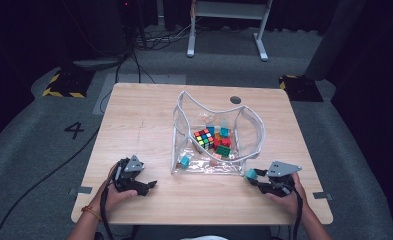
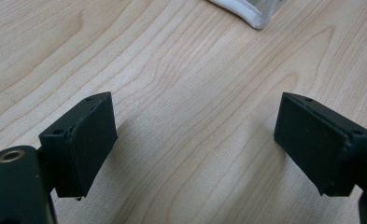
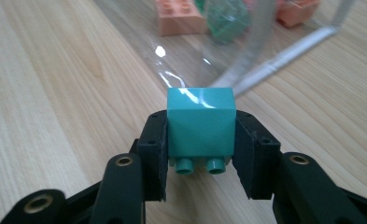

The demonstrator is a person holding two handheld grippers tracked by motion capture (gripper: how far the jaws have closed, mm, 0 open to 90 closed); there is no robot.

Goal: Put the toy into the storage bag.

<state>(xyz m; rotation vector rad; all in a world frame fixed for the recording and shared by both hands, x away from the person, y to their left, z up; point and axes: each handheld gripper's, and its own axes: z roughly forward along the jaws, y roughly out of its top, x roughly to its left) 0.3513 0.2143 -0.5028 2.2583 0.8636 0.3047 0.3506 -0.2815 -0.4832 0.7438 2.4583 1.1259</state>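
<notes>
Right gripper view shows the right gripper (image 3: 201,154) clamping a teal toy brick (image 3: 201,125) by its flat sides, likely light, rigid and slick, while the left gripper (image 2: 195,144) stands wide and empty.

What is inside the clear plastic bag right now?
The clear bag holds a colour-puzzle cube, teal, red and green toy bricks and a teal brick near its front left corner. Pieces under the pile are covered.
</notes>
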